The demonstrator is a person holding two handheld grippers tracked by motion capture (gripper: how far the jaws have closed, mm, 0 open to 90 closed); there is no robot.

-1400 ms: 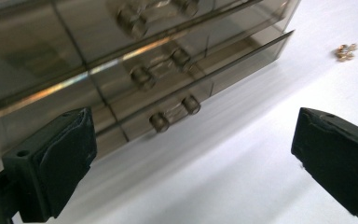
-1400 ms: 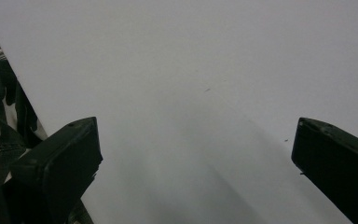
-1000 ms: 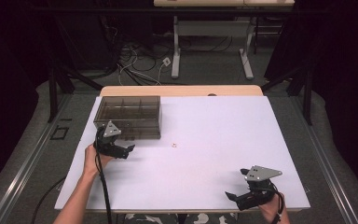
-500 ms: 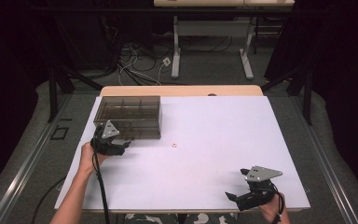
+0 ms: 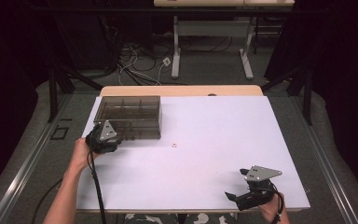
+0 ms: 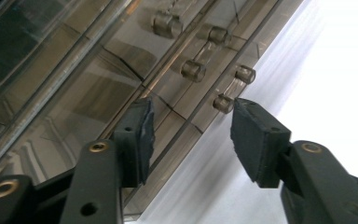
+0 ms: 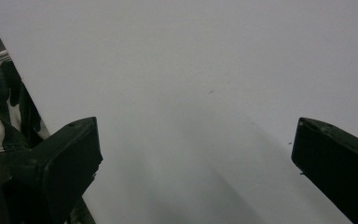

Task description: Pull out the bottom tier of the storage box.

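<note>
A smoky brown see-through box [image 5: 129, 116] sits on a white tabletop [image 5: 214, 140]; both claws are black.

A small pale speck [image 5: 173, 145] lies on the white surface [image 5: 214, 140], a little toward the near edge from the middle. Beyond the surface's far edge a strip of wood [image 5: 182, 90] shows, and behind it cables [image 5: 140, 60] sprawl over the grey floor [image 5: 214, 74] around the white legs of a second table [image 5: 209, 42]. Dark curtains [image 5: 335, 70] hang to the surface's right.
</note>
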